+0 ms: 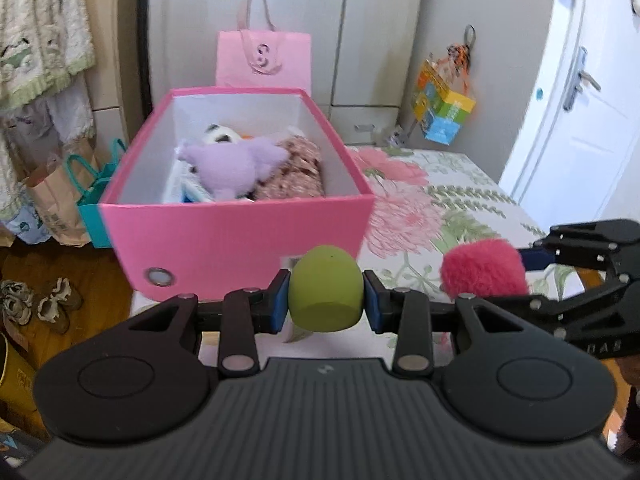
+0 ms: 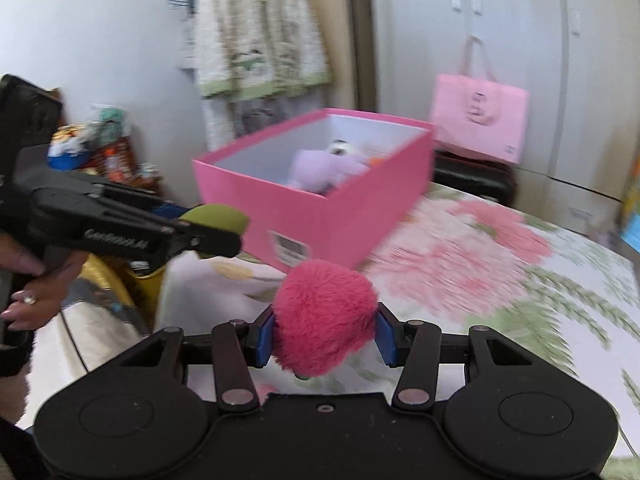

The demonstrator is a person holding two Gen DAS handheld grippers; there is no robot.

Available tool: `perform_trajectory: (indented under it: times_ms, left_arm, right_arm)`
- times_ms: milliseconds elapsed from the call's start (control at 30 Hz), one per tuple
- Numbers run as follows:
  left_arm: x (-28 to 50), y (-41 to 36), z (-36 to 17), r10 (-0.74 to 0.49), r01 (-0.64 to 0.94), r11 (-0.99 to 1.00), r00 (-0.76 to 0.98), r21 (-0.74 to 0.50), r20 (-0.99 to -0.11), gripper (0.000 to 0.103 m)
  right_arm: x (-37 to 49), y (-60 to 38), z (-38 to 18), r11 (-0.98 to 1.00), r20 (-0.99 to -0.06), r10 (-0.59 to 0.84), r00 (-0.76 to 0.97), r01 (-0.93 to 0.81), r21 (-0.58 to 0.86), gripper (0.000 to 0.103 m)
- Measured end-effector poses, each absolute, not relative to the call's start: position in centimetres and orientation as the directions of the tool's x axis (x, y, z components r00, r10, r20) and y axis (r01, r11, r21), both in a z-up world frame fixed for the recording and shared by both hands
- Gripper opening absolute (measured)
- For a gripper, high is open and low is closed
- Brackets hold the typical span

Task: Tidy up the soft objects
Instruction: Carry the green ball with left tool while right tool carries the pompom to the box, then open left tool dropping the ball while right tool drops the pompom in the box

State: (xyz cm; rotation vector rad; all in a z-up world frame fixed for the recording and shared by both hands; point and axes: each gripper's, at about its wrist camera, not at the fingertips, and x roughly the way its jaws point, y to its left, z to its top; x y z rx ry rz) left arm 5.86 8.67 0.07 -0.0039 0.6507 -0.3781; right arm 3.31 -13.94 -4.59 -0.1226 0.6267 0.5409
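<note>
My left gripper [image 1: 326, 300] is shut on a green egg-shaped soft toy [image 1: 326, 290], just short of the near wall of the pink box [image 1: 240, 240]. The box stands on the floral bed and holds a purple plush [image 1: 236, 166], a speckled pink bundle [image 1: 294, 172] and a black-and-white plush [image 1: 220, 134]. My right gripper [image 2: 325, 334] is shut on a fluffy pink ball [image 2: 325, 316], above the bed to the right of the left gripper. In the right wrist view the left gripper [image 2: 216, 224] with the green toy [image 2: 216, 216] shows at the left, near the pink box [image 2: 320, 208].
The floral bedspread [image 1: 440, 200] stretches right of the box. A pink paper bag [image 1: 264, 60] stands behind it against grey wardrobes. Paper bags [image 1: 60, 200] and shoes [image 1: 40, 304] lie on the wooden floor at the left. A white door [image 1: 580, 120] is at the right.
</note>
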Motion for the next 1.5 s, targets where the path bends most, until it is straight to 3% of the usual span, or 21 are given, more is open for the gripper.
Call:
perform_trajectory:
  times_ms: [633,700,933,1300,1433,1500]
  left_arm:
    - [12.1,11.8,5.2,-0.373,0.345,0.927,0.816,-0.147,-0.441,0.038]
    - [13.9,12.1,5.4,-0.373,0.338,0.928,0.813,-0.16,-0.447,0.038]
    - [20.9,12.0,5.0,-0.334,0.278,0.942,0.812,-0.187,-0.479,0.038]
    - [27.8,11.4,2.3,-0.292,0.193,0.954,0.767,-0.228,-0.572,0.038]
    - [28.9,11.2,1.8,-0.276,0.173,0.959,0.761,-0.226,-0.587,0.039]
    - [29.0,10.9,1.7,-0.285,0.18,0.956,0.754,-0.23,-0.592,0.039]
  right_arm:
    - [12.3,-9.5,1.1,0.787,-0.463,0.569,0.68,-0.614,0.065,0.055]
    - [13.8,-9.1,0.9,0.764,-0.436,0.601,0.67,-0.642,0.067,0.055]
    - [20.3,-8.4,-0.2,0.765,-0.477,0.592,0.65,-0.64,0.077,0.055]
    - [27.2,-7.0,-1.8,0.808,-0.526,0.479,0.702,-0.587,-0.047,0.056]
    - [28.2,-6.1,-3.1,0.797,-0.55,0.438,0.711,-0.59,-0.128,0.068]
    - [28.4,-6.0,-3.4,0.792,-0.565,0.43,0.705,-0.594,-0.139,0.069]
